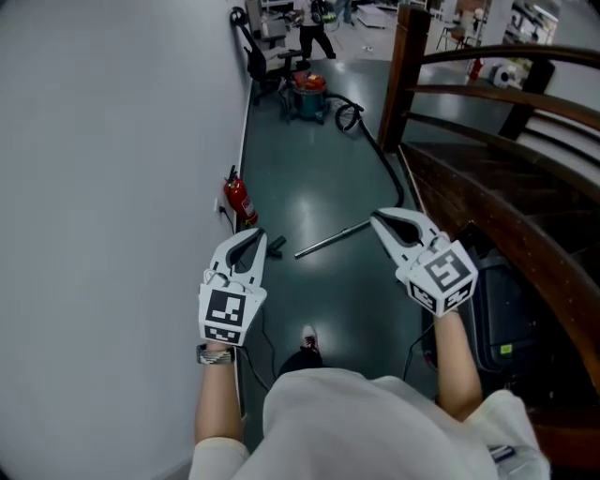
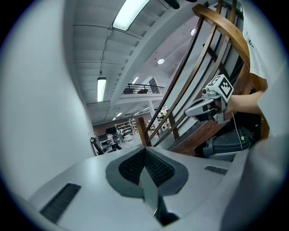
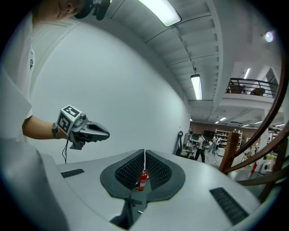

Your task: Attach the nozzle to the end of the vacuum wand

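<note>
The metal vacuum wand [image 1: 330, 238] lies on the dark green floor ahead of me, between my two grippers. A small black piece, maybe the nozzle [image 1: 277, 247], sits on the floor by the wand's near left end; it is too small to be sure. My left gripper [image 1: 255, 234] is held level over the floor, shut and empty. My right gripper [image 1: 377, 218] is level too, shut with nothing in it. In the left gripper view its jaws [image 2: 145, 151] meet and the right gripper [image 2: 189, 110] shows beside the railing. In the right gripper view the jaws [image 3: 144, 153] also meet.
A white wall [image 1: 112, 187] runs along the left with a red fire extinguisher [image 1: 240, 202] at its foot. A wooden stair railing [image 1: 487, 187] rises on the right. Farther down the corridor stands a canister vacuum [image 1: 309, 94] with a black hose [image 1: 380, 150]; a person [image 1: 314, 28] stands beyond.
</note>
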Demonstrator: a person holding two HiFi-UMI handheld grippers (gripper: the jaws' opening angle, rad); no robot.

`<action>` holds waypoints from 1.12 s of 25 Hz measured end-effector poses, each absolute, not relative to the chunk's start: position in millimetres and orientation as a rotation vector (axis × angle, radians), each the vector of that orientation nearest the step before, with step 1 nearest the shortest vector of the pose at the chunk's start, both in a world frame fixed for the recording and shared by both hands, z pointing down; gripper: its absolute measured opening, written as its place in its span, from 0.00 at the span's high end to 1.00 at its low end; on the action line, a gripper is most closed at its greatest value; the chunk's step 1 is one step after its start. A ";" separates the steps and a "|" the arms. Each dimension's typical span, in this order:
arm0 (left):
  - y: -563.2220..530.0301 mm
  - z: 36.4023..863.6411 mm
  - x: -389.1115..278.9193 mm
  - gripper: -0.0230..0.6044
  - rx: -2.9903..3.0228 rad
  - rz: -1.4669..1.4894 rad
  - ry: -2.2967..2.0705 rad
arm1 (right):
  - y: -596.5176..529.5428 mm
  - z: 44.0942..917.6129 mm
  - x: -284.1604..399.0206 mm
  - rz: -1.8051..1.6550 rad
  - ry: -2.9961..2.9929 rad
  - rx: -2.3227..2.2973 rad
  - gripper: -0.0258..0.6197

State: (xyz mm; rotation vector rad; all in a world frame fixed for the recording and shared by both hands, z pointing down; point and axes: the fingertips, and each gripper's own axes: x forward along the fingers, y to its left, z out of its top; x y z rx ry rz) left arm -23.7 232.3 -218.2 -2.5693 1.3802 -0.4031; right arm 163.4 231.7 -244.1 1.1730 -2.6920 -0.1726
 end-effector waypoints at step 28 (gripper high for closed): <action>111.4 -181.3 -71.3 0.97 -2.633 -0.488 1.340 | 103.7 -201.8 105.2 -0.194 -2.554 1.078 0.92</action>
